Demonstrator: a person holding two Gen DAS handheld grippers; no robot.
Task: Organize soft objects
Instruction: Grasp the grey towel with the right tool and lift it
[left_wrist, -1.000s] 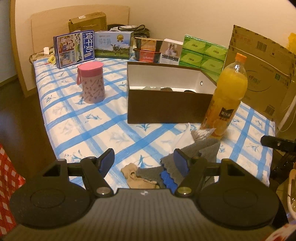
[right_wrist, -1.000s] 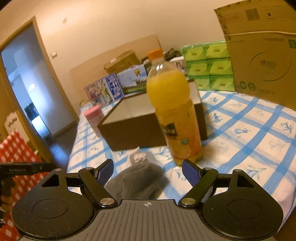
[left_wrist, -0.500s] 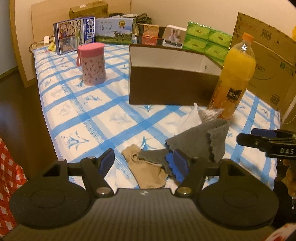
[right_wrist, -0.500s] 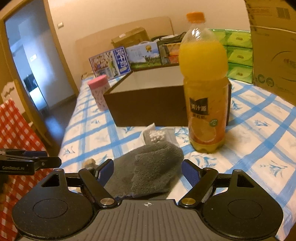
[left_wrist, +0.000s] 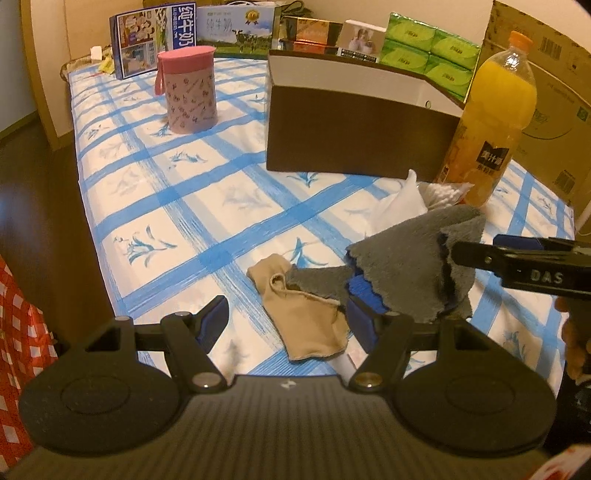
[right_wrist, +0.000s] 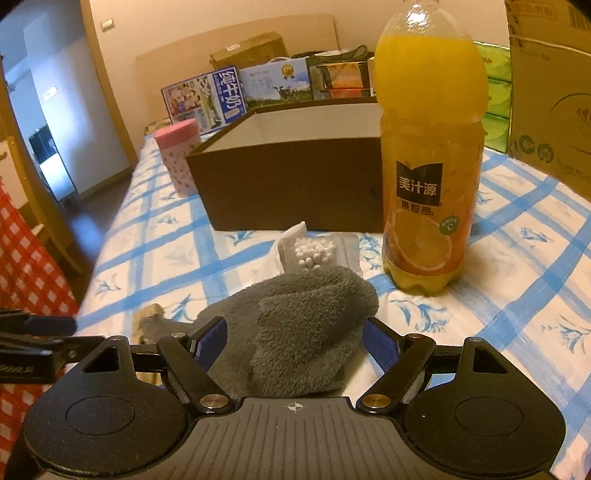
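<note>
Blue-checked cloth covers the table (left_wrist: 192, 177) under us. Our left gripper (left_wrist: 286, 321) hangs with fingers spread wide over the beige sock (left_wrist: 306, 321), not touching it. Our right gripper (right_wrist: 295, 341) has its fingers released on either side of the grey fleece (right_wrist: 295, 332), which lies near the table's front edge, just before the juice bottle (right_wrist: 430, 147) and the brown box (right_wrist: 288, 184).

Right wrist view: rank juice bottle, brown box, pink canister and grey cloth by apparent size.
1. Brown box and juice bottle: alike; the bottle stands nearer.
2. Grey cloth, nearest, so inflated.
3. Pink canister, farthest.
</note>
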